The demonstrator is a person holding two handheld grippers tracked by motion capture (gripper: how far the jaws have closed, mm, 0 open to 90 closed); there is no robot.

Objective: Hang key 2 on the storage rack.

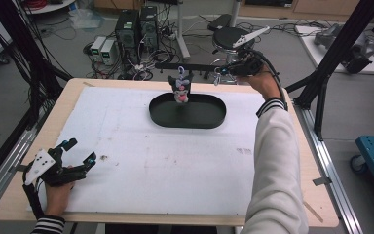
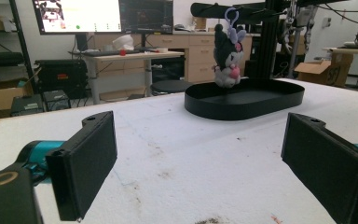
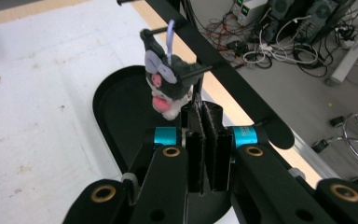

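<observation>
1. Above the tray, in the high view, the plush hangs from the bar. The right gripper is beside it, so the hanging looks done. The left gripper rests on the table.
2. From the left gripper view, its jaws stand wide apart and hold nothing; the plush hangs by its loop.
3. From the right gripper view, the jaws are pressed together just beside the plush; whether something thin is pinched, I cannot tell.

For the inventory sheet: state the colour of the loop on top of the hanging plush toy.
Pale lilac loop on the plush toy; clearest in the right gripper view.
</observation>
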